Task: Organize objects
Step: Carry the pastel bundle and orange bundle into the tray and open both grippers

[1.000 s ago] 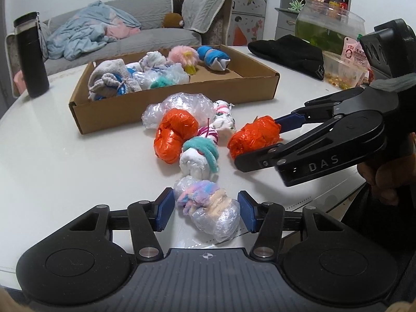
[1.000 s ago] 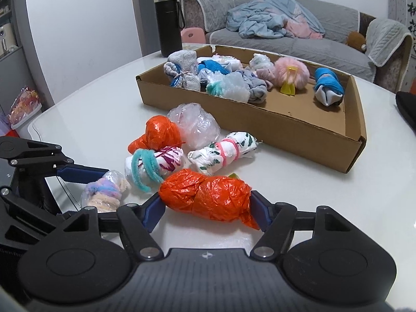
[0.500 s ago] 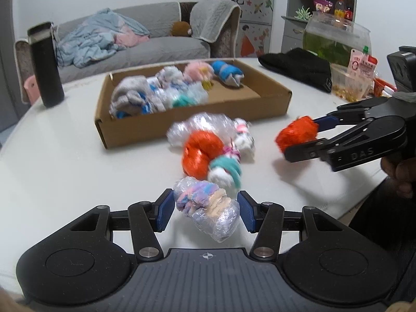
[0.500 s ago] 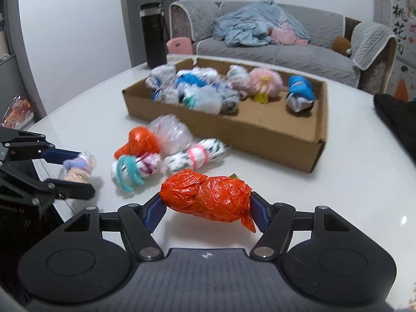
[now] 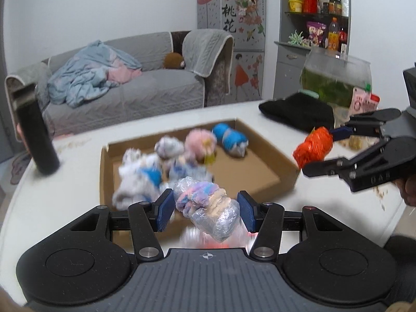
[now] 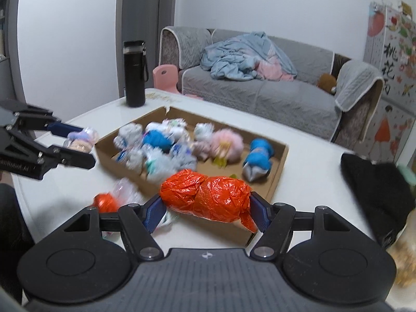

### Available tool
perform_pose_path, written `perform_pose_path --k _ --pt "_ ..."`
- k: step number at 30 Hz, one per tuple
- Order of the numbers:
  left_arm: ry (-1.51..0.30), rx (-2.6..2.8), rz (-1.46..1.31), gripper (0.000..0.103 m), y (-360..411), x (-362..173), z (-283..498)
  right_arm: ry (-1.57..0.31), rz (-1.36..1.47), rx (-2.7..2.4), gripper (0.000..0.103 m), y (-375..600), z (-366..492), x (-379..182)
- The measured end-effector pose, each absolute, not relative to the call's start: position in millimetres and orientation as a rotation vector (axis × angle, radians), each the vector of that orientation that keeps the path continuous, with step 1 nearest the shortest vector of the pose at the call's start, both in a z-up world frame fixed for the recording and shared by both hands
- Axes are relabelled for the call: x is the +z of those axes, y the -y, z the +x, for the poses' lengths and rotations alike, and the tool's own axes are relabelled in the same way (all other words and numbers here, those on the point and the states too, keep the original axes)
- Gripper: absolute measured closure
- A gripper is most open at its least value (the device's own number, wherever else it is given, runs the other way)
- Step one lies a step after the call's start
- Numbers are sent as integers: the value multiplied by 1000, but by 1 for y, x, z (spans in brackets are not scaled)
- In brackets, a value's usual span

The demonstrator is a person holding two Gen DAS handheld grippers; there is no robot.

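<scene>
My left gripper (image 5: 205, 209) is shut on a pastel bundle in clear plastic (image 5: 206, 212) and holds it in the air at the near edge of the cardboard box (image 5: 262, 140). My right gripper (image 6: 206, 209) is shut on an orange plastic bundle (image 6: 208, 199), raised over the box's near right corner (image 6: 282, 156). The box holds several wrapped bundles, among them a pink fluffy one (image 6: 228, 144) and a blue one (image 6: 260, 156). Each gripper shows in the other's view, the right one (image 5: 335, 147) and the left one (image 6: 70, 143).
Another orange bundle (image 6: 106, 202) and a clear bag (image 6: 124, 191) lie on the white table in front of the box. A black bottle (image 6: 134, 74) stands at the far left. A black cloth (image 6: 377, 189) and a fishbowl (image 5: 335, 80) are at the right.
Both grippers lifted their bundles off the table and moved forward toward the box. The loose pile on the table dropped below and behind the fingers.
</scene>
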State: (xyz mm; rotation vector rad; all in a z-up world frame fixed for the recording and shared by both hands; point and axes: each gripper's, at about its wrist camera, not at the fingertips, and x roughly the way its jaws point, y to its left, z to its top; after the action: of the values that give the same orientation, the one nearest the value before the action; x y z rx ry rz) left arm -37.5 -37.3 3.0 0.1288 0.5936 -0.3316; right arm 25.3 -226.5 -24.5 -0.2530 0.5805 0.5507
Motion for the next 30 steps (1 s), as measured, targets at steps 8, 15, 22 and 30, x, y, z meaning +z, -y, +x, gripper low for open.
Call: perform_pose_path --k 8,15,22,30 --pt "-628 -381 94 44 65 15 32 -579 -288 556 38 221 64 -18" --pt "-665 -407 98 44 92 -4 82 -607 -336 574 38 217 94 -32" --pt "-730 -408 102 44 103 -38 118 -646 -384 592 38 214 115 -53" --pt "-794 -388 127 44 99 -67 139 -687 -379 600 38 215 132 -66"
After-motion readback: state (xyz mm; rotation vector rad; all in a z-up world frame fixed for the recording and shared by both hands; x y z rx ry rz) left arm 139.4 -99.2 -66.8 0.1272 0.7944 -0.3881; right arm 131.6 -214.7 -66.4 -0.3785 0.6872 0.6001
